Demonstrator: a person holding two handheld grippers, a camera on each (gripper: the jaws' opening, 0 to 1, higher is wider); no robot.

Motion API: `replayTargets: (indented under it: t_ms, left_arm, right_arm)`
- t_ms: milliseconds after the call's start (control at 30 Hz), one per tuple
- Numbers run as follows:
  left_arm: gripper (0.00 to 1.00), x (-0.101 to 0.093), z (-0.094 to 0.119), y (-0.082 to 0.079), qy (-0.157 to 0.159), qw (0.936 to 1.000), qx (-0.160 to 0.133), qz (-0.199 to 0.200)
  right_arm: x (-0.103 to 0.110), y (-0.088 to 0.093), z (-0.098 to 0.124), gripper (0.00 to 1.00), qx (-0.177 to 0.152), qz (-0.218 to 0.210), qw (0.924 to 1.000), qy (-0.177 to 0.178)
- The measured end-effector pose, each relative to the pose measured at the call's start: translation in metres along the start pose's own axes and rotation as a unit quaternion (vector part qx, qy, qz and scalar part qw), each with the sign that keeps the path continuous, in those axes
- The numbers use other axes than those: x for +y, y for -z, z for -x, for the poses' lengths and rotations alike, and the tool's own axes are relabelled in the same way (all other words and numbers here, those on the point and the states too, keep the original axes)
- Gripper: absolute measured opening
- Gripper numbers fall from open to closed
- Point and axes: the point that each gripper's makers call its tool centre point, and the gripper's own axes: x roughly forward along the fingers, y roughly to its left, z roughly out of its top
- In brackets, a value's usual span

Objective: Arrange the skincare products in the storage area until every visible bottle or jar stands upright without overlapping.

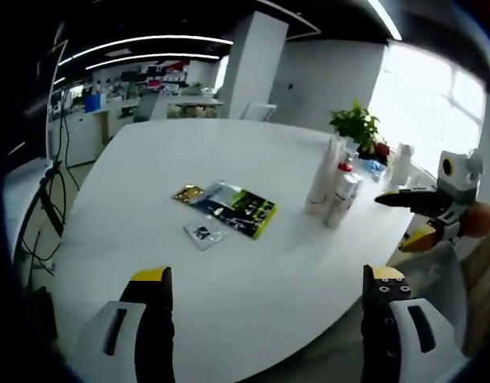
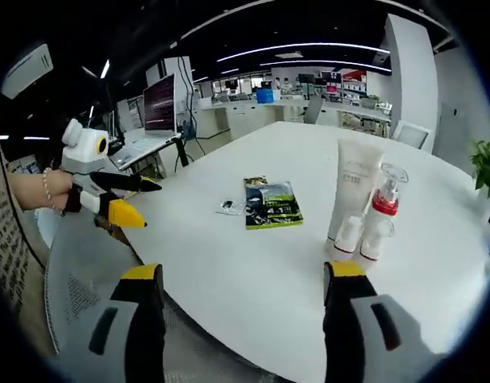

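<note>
the left gripper [image 1: 266, 286] hangs over the near edge of the round white table [image 1: 149, 159], its two yellow-tipped jaws spread wide with nothing between them. the right gripper [image 2: 243, 279] is likewise spread wide and empty, held above the table's rim and the grey mesh chair back [image 2: 77, 271] below it. in the left gripper view the right gripper shows at the right edge, held in a hand, pointing toward the bottles; in the right gripper view the left gripper appears at the left, held by a hand with a bead bracelet. on the table, well beyond both sets of jaws, the skincare products stand upright in a tight cluster: a tall white tube [image 2: 353, 187], a red-collared pump bottle [image 2: 380, 215] just beside it, and a small white bottle [image 2: 348, 237] in front. farther along the table lie a dark green-and-yellow packet [image 2: 272, 203] and a small clear sachet [image 2: 229, 207] near it. a potted green plant [image 1: 357, 125] stands behind the bottles.
</note>
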Motion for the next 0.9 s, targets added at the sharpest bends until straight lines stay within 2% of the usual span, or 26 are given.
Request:
replayTargets:
  t_ms: [167,233,267,367,567,733,833,900]
  left_arm:
    - [0.95,0.008,0.010,0.009,-0.002,0.9999,-0.002,0.015]
    - [0.94,0.006,0.011,0.000,0.001,0.9996,-0.021,0.018]
    - [0.94,0.004,0.011,-0.003,0.005,0.9996,-0.024,0.011]
    - [0.94,0.004,0.014,0.001,0.002,0.9999,-0.012,-0.008]
    - [0.93,0.002,0.025,-0.002,0.007,0.9996,-0.019,-0.022]
    - [0.92,0.004,0.029,0.002,0.012,0.9994,-0.026,-0.020]
    - [0.92,0.007,0.031,-0.002,0.015,0.9991,-0.039,0.005]
    - [0.91,0.009,0.033,-0.003,0.014,0.9990,-0.043,0.005]
  right_arm:
    - [0.011,-0.020,-0.027,0.82,0.011,0.040,0.9990,-0.018]
    - [0.014,-0.028,-0.036,0.82,0.012,0.049,0.9985,-0.021]
    - [0.016,-0.036,-0.043,0.82,0.010,0.059,0.9979,-0.026]
    - [0.020,-0.051,-0.058,0.82,0.008,0.072,0.9968,-0.032]
    - [0.017,-0.071,-0.090,0.82,0.010,0.070,0.9971,-0.029]
    - [0.005,-0.070,-0.119,0.80,0.033,0.045,0.9983,-0.016]
    - [-0.004,-0.072,-0.134,0.79,0.041,0.009,0.9991,-0.009]
    - [-0.008,-0.072,-0.140,0.78,0.046,0.010,0.9989,-0.002]
